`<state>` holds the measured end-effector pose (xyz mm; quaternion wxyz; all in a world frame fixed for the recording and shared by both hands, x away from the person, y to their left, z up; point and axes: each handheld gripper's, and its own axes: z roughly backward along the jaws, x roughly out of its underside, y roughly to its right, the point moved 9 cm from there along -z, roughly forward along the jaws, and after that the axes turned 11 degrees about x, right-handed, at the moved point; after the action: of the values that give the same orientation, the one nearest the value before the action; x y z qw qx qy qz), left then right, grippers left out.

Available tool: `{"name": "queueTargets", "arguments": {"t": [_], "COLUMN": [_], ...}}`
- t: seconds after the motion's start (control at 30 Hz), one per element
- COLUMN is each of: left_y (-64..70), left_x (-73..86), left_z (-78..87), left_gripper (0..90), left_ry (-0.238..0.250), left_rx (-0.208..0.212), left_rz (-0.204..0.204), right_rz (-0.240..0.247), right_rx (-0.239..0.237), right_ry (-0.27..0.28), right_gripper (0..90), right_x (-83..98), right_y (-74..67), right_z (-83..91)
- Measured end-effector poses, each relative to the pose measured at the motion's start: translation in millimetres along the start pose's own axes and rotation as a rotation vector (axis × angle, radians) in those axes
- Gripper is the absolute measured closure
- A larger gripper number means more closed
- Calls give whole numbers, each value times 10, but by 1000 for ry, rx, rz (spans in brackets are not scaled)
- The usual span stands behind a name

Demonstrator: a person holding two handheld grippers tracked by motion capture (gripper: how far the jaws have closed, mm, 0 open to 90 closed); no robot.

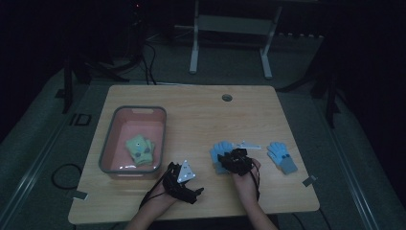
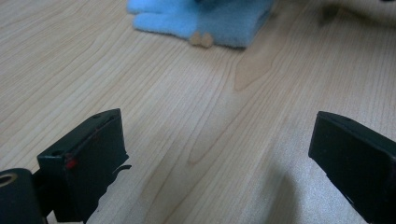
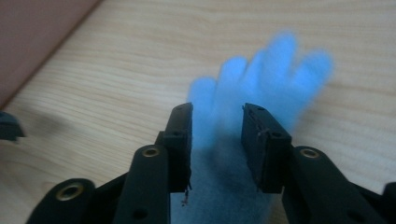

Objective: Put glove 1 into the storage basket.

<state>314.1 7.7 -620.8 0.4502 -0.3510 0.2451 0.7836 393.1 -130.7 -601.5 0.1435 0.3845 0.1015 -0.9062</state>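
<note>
your right gripper [image 3: 217, 140] sits over the blue glove [image 3: 261, 79], jaws partly spread astride it, not pinching. your left gripper [image 2: 219, 154] rests spread wide over the bare table [image 2: 140, 70].

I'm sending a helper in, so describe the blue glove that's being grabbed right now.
On the wooden table, look right of the pink bin. Two blue gloves lie near the front edge; it's the left glove, under the right gripper, not the bare one farther right.

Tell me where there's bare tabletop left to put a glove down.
The table is bare along its far edge, around the round hole, and between the pink bin and the blue glove. It is crowded at the near edge, around the left gripper, right gripper and second blue glove.
</note>
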Motion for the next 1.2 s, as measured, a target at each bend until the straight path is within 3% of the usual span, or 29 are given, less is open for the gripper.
{"name": "queueTargets", "arguments": {"t": [0.3,0.37,0.73,0.93,1.03,1.2], "left_y": [-13,-18,-25,-28,-32,-29], "left_x": [-7,-5,3,0,5,6], "left_z": [7,12,-9,-3,-6,-5], "left_gripper": [42,42,42,42,42,42], "left_ry": [4,6,-3,2,-1,-3], "left_rx": [-2,-2,-8,-9,-9,-9], "left_rz": [2,4,4,6,7,3], "right_rz": [78,120,216,252,261,264], "right_rx": [-50,-38,-54,-47,-61,-45], "right_ry": [64,61,101,100,88,66], "right_gripper": [574,594,610,600,601,611], "right_x": [-241,-286,-469,-442,-358,-219], "right_y": [170,238,622,792,884,1098], "right_z": [190,225,518,580,596,594]}}
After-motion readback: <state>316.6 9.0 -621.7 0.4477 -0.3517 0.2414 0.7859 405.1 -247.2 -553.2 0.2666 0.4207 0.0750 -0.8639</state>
